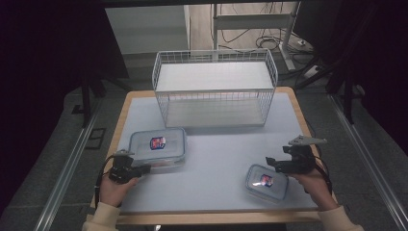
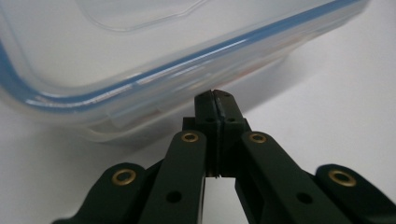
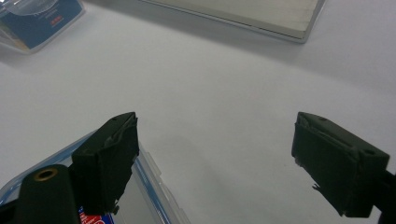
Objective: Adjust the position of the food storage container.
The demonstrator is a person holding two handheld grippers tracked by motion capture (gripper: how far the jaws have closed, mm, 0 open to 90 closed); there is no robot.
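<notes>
High view: both containers sit on table (image 1: pixel 211 144) in front of wire rack (image 1: pixel 215 86), none shelved yet.
Left gripper view: left gripper (image 2: pixel 217 95) jaws closed, empty, tips at large container (image 2: pixel 140 60) wall.
Right gripper view: right gripper (image 3: pixel 215 154) wide apart, over small container (image 3: pixel 140 196) w/o grip.

The wire rack (image 1: pixel 215 89) stands at the back of the surface (image 1: pixel 221 149). Large container (image 1: pixel 158 147) lies front-left; small container (image 1: pixel 267 182) lies front-right.
</notes>
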